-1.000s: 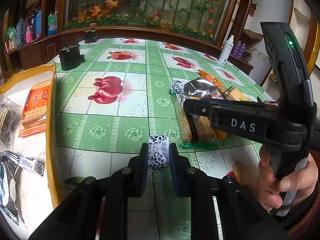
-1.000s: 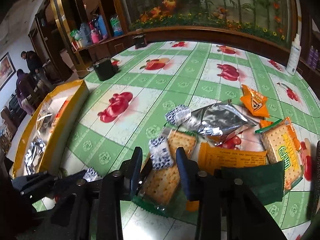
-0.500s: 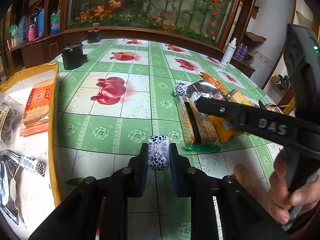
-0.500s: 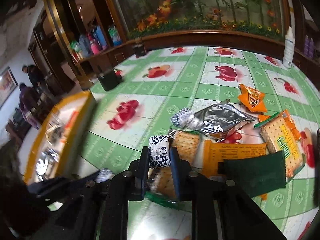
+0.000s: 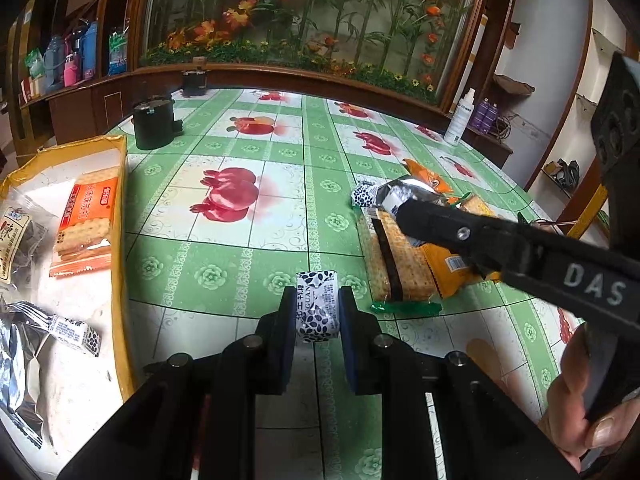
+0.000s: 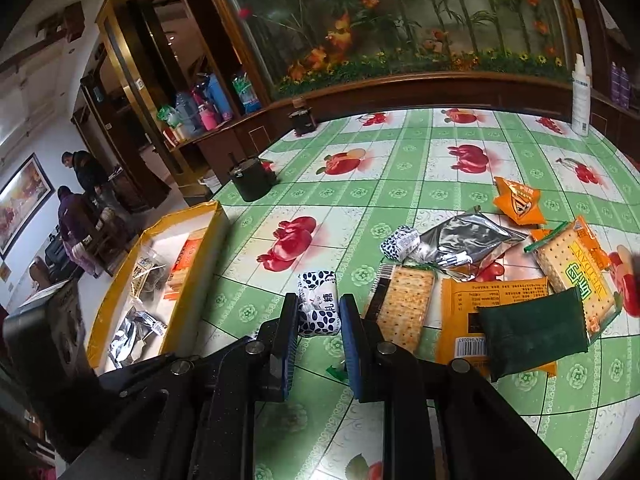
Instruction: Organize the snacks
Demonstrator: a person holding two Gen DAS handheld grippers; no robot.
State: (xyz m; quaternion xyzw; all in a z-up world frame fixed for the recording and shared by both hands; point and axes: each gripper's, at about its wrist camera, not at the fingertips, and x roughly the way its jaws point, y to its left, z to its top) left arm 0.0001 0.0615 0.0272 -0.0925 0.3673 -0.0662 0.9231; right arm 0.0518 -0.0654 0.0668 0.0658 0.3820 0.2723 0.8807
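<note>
Left wrist view. Left gripper [image 5: 318, 312]: fingers clenched on a small white candy [image 5: 317, 306] with a dark leaf print, held upright between the pads above the surface [image 5: 224, 248], which wears a green checked cloth with red fruit. Tray [image 5: 119, 240], yellow-walled, at the left edge: holds an orange cracker pack [image 5: 86, 224], a dark snack bag [image 5: 18, 240], a foil pack [image 5: 20, 368] and one more leaf-print sweet [image 5: 74, 334]. Right gripper [image 5: 394, 206] reaches in from the right, held by a hand [image 5: 588, 412] at the near right; a second candy [image 5: 389, 200] shows at its tip, over the loose pile. Pile, right of centre: a clear cracker sleeve [image 5: 394, 264], an orange packet [image 5: 446, 264], a foil bag [image 5: 416, 188]. Black pot [image 5: 154, 124] at the far left of the surface; white spray bottle [image 5: 460, 118] at the far right.

Right wrist view. Right gripper [image 6: 319, 312]: fingers clenched on its candy [image 6: 318, 302], lifted above the cloth. Pile to the right: cracker sleeve [image 6: 404, 304], orange packet [image 6: 492, 316], a dark green pouch [image 6: 532, 332] lying on it, a green-lettered cracker pack [image 6: 572, 268], foil bag [image 6: 464, 244], a third leaf-print candy [image 6: 400, 242] touching the foil bag, an orange triangular packet [image 6: 518, 200] farther off. Tray [image 6: 200, 264] at the left, well apart from the pile, snacks inside.
</note>
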